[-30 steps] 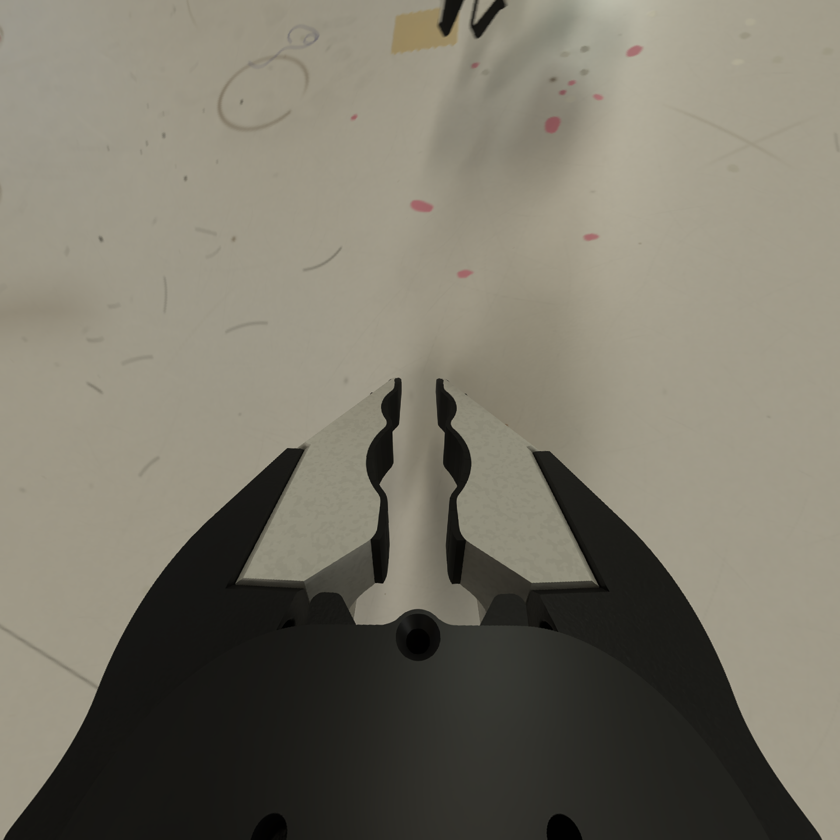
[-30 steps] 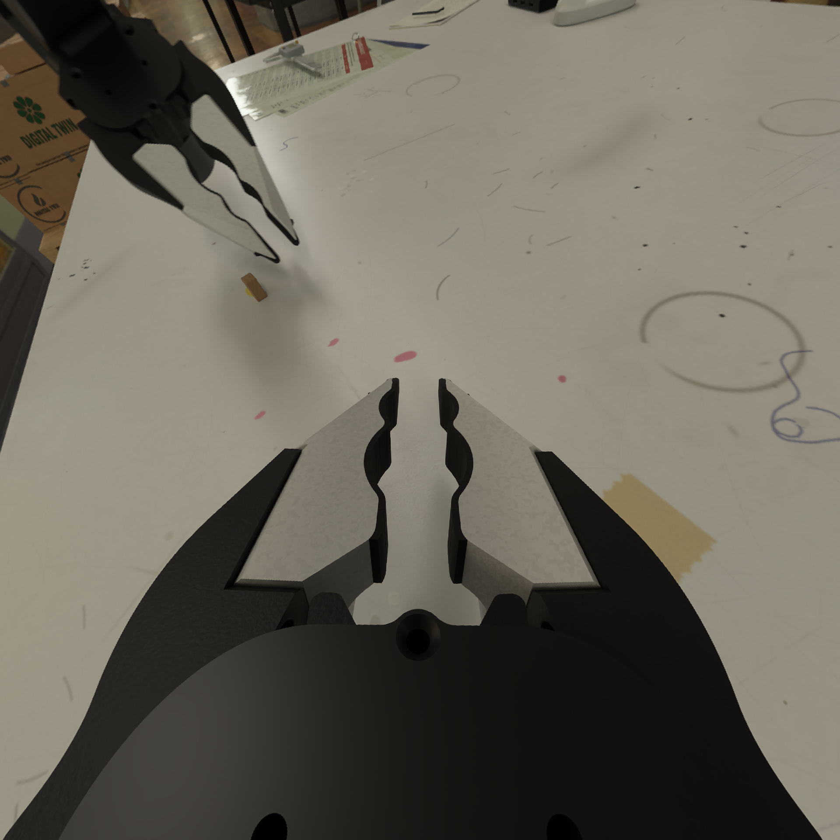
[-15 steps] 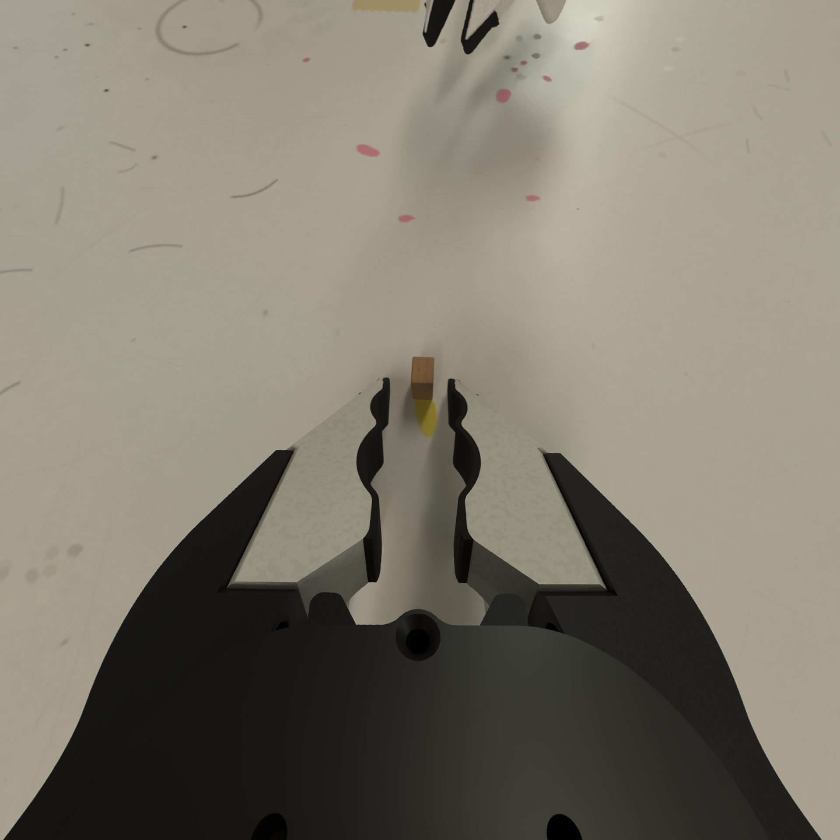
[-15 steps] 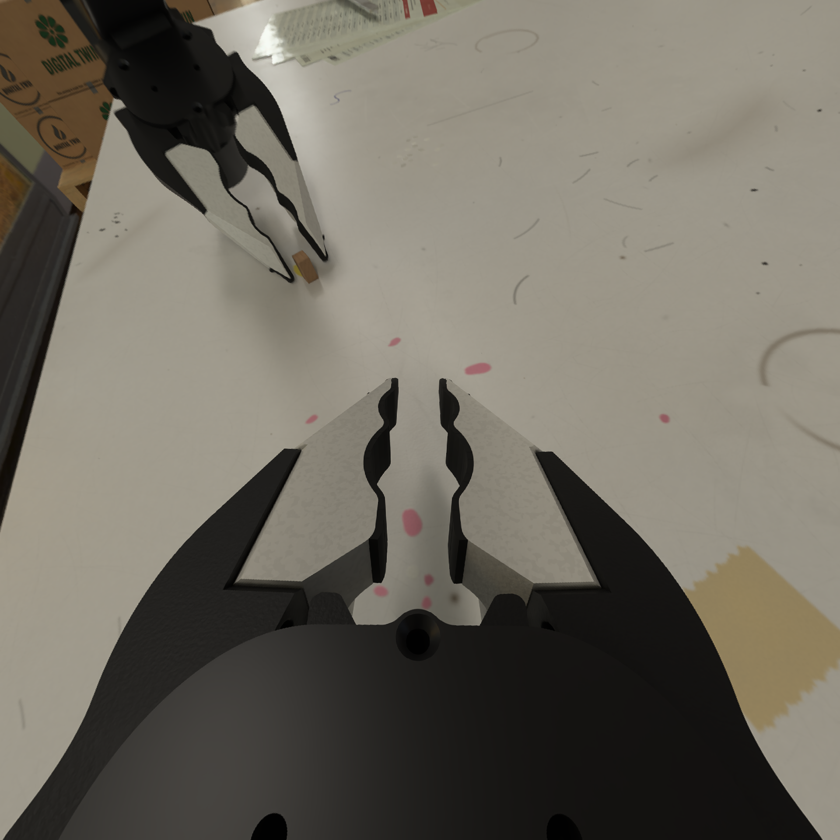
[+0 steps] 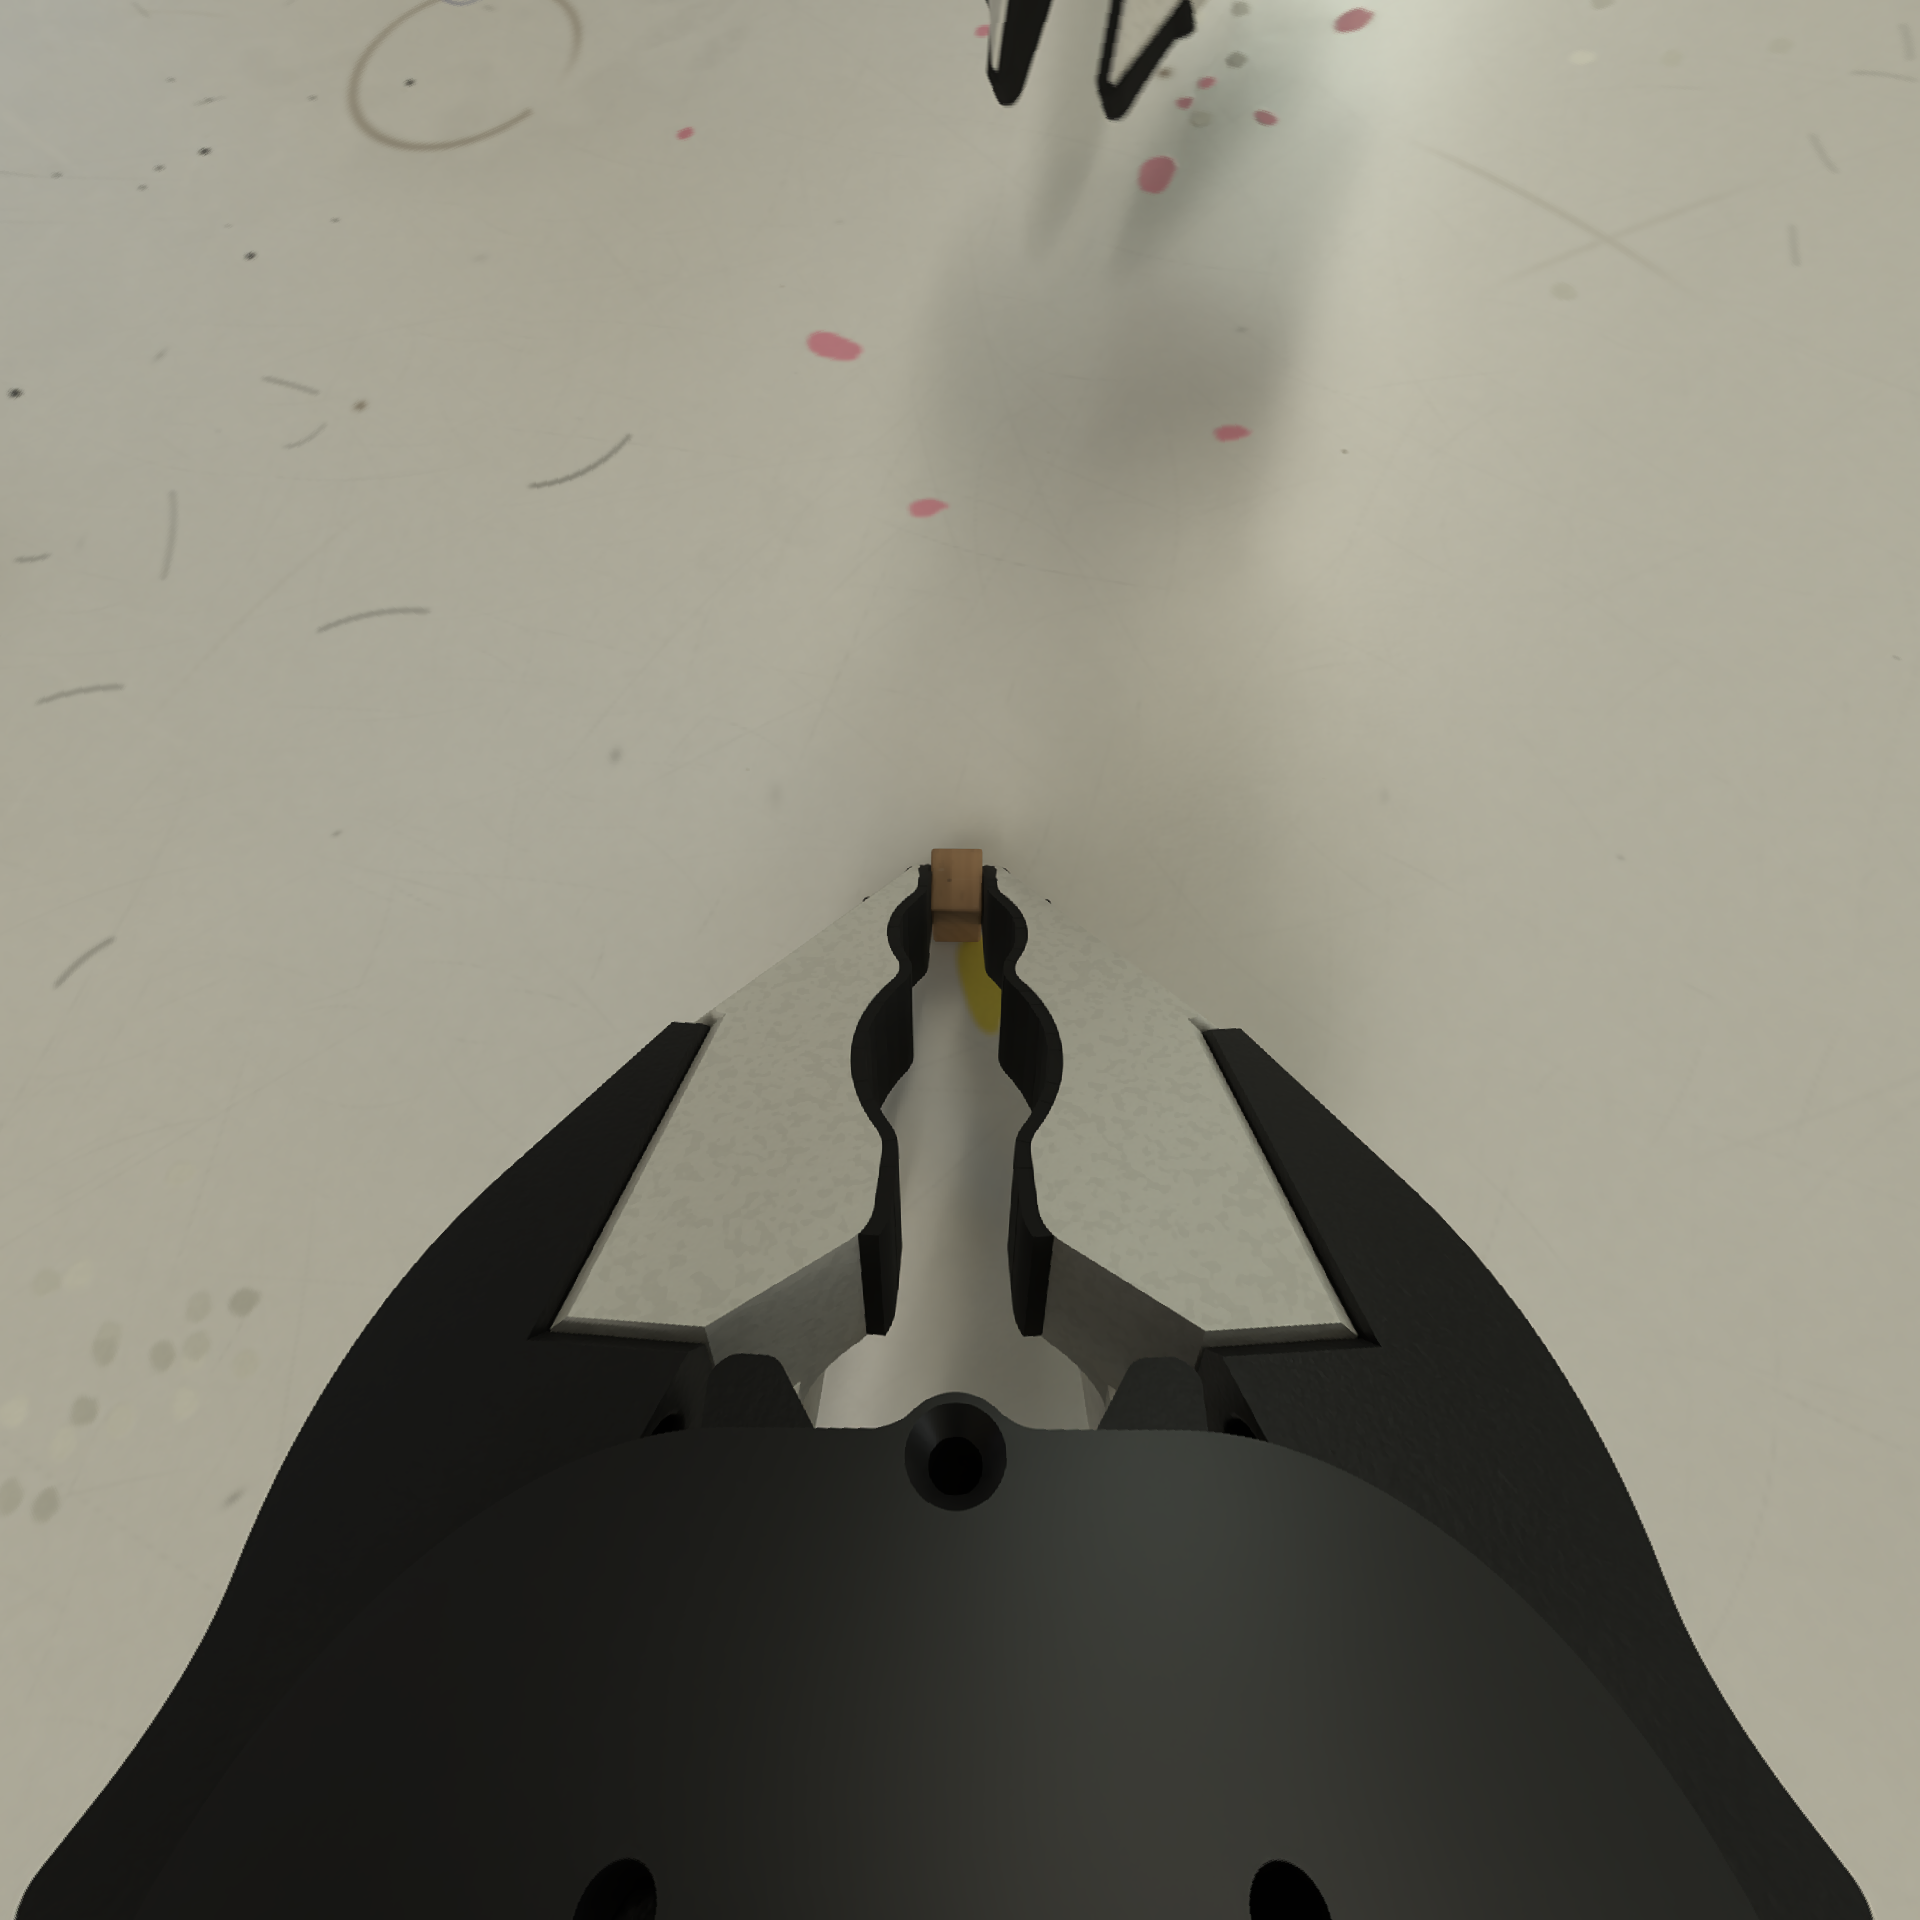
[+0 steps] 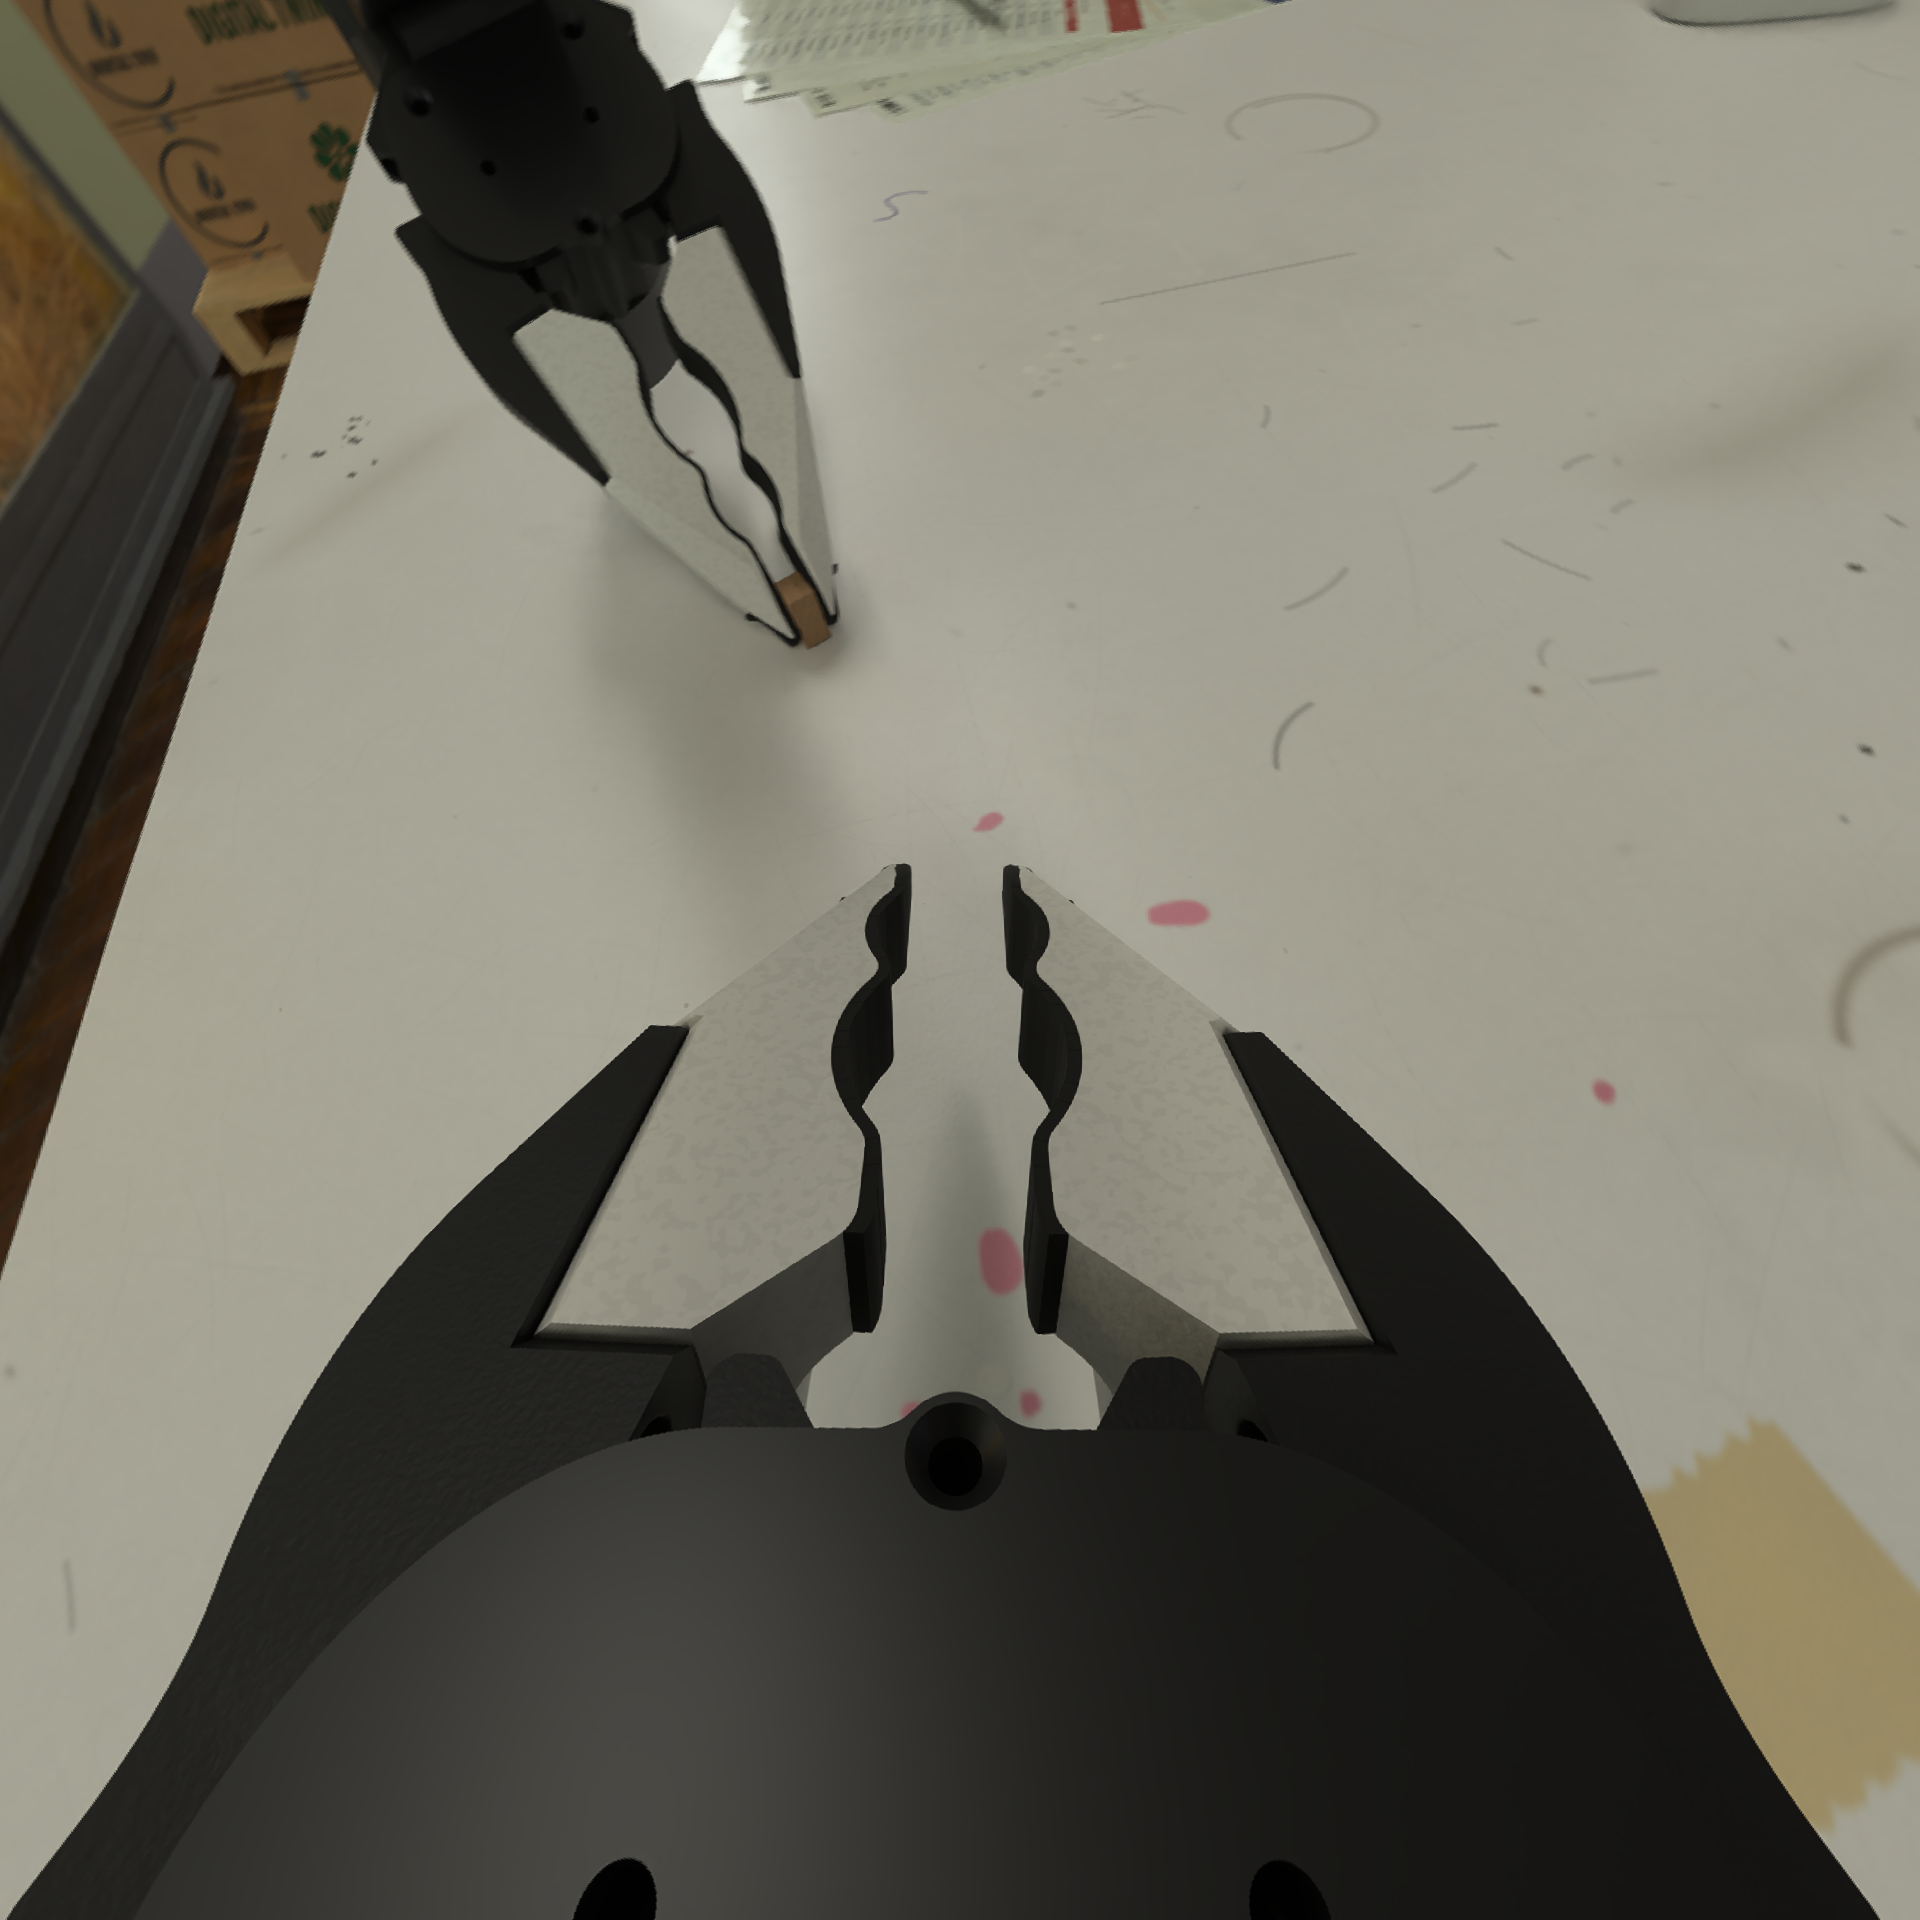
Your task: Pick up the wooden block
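The small wooden block [image 5: 956, 891] sits between the fingertips of my left gripper [image 5: 956, 883], which is shut on it at the white table top. A yellow mark [image 5: 977, 992] on the table shows just behind the block. In the right wrist view the left gripper [image 6: 805, 621] stands tilted down at the upper left with the block [image 6: 802, 613] pinched at its tips. My right gripper [image 6: 956, 878] is open and empty above the table, nearer than the block. Its tips [image 5: 1070, 78] show at the top of the left wrist view.
The white table [image 6: 1351, 623] bears pen marks, pink spots [image 6: 1179, 912] and a tan tape patch [image 6: 1787, 1621]. Papers [image 6: 987, 52] lie at the far edge. Cardboard boxes [image 6: 239, 135] stand beyond the table's left edge [image 6: 208, 582].
My left gripper moved forward around the block and shut on it. The right wrist view moved closer to the left gripper and the block.
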